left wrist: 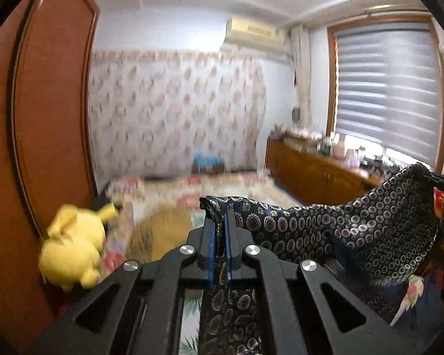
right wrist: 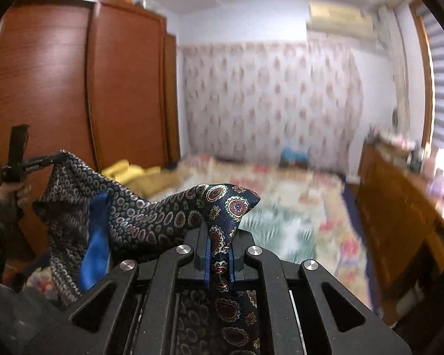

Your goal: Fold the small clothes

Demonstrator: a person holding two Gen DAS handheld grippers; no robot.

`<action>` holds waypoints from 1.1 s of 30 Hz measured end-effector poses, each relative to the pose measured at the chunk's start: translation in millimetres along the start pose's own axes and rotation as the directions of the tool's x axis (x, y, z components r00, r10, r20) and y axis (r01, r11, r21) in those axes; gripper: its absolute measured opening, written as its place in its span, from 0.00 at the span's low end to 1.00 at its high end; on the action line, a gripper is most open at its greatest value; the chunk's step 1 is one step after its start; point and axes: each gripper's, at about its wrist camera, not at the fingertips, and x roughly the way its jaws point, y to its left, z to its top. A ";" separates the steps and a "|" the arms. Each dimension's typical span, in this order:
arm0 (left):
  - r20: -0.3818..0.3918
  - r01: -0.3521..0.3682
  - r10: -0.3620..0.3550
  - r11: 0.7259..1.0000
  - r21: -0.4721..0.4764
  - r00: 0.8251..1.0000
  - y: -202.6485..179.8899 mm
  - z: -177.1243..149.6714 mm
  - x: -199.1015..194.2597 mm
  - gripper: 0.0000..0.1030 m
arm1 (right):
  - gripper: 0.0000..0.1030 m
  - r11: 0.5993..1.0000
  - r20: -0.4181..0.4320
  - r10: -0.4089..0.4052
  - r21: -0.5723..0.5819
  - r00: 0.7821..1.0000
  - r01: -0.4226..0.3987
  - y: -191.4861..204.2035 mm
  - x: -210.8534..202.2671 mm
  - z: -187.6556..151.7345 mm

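Closest up, both grippers are pinching the same piece of clothing. The left gripper (left wrist: 220,222) has its blue-padded fingers clamped on one corner of a dark navy patterned cloth (left wrist: 355,236), and the fabric pokes up in a little peak past the fingertips. Same deal on the other side: the right gripper (right wrist: 219,236) is squeezed tight on another corner, with the cloth (right wrist: 133,216) bunched up over the tips. Between the two it hangs in the air like a saggy hammock, well above the bed, and a strip of blue lining (right wrist: 96,236) shows on the underside.

A bit further out there's a yellow plush toy (left wrist: 72,248) sitting by the wooden wardrobe (left wrist: 44,103), at the edge of the bed (left wrist: 222,189) with its floral cover. Everything back there is pretty motion-blurred. Past that, a long wooden sideboard (left wrist: 316,168) with clutter on top, floral wallpaper, an air conditioner (left wrist: 254,34) up high, and a window with striped blinds (left wrist: 387,88).
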 end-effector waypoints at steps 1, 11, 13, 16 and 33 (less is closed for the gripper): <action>0.024 -0.006 0.006 1.000 0.010 1.000 1.1 13.1 -6.6 0.02 | 0.05 1.000 0.029 -0.013 -0.019 1.000 0.013 1.7 -9.8 14.7; 0.224 -0.065 0.052 0.997 0.049 0.973 19.2 103.2 -61.4 0.02 | 0.05 0.991 0.217 -0.077 -0.092 0.973 0.099 6.6 -81.9 120.4; 0.237 -0.085 0.071 0.995 0.052 0.969 25.2 108.8 -63.2 0.02 | 0.05 0.993 0.247 -0.066 -0.080 0.967 0.088 4.2 -92.1 132.2; 0.230 -0.093 0.081 0.995 0.041 0.970 38.8 113.1 -53.9 0.02 | 0.05 0.993 0.258 -0.069 -0.080 0.964 0.092 1.1 -92.4 142.4; -0.042 -0.203 0.207 0.976 0.085 0.978 88.9 55.9 153.8 0.02 | 0.05 0.997 -0.008 -0.060 -0.040 0.998 0.060 -44.8 91.4 102.5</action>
